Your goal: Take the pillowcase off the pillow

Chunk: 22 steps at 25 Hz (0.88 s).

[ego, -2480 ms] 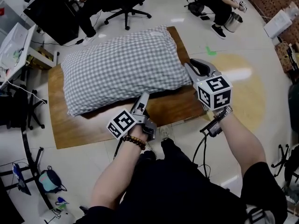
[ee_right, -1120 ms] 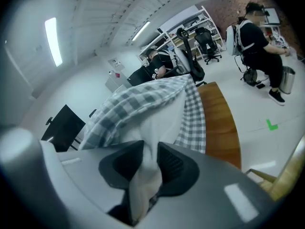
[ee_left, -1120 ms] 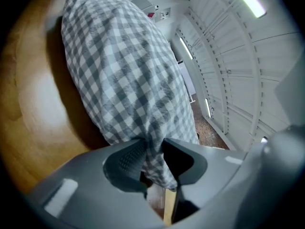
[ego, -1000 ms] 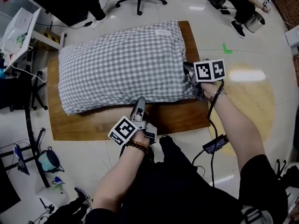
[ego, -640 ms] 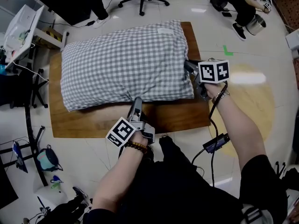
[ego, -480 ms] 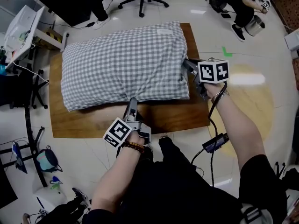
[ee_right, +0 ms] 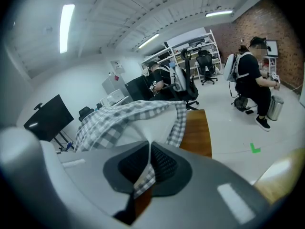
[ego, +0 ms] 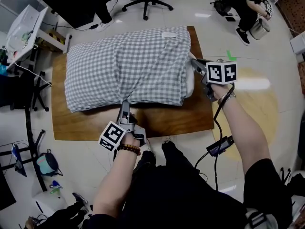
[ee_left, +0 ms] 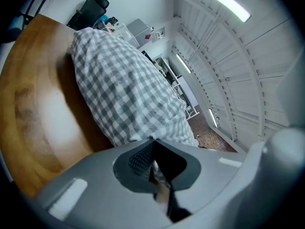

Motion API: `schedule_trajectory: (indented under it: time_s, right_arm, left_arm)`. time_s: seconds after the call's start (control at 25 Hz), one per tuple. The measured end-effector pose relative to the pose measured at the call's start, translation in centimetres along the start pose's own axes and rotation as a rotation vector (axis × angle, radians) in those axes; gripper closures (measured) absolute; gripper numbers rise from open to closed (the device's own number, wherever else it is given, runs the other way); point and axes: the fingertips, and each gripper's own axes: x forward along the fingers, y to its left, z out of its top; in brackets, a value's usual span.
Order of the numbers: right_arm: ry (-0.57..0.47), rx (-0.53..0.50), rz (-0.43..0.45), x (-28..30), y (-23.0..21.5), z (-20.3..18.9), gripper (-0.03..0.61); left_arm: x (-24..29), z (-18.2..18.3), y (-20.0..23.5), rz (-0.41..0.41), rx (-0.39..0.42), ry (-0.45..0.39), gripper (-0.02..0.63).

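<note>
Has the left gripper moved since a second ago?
Yes. The left gripper, shut on the pillowcase, has slid left along the near edge of the wooden board.

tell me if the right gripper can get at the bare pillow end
Probably yes: the pillowcase leaves the pillow bare at that end, and the right gripper looks shut on it, some checked cloth included.

The pillowcase [ego: 128,66] is grey-and-white checked, the pillow [ee_right: 151,127] white.
</note>
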Motion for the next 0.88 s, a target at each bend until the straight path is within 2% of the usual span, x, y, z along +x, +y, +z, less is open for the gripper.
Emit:
schedule_trajectory:
  time_s: [0.52,0.72,0.88]
  right_arm:
    - [-0.018,0.032,-0.053,-1.2,-2.0,0.1,0.569]
    - [-0.025,0.042,-0.067,-2.3,-4.1,-0.9,0.569]
    - [-0.031,0.057,-0.077,-2.2,-3.5,-1.4,0.569]
  left_arm:
    - [-1.2,3.4,1.1,0.011,-0.013,-0.070,0.611]
    - [-1.4,2.9,1.2,0.013,-0.009,-0.089,0.611]
    - [-2.2,4.1,1.6,0.014,-0.010,-0.097,0.611]
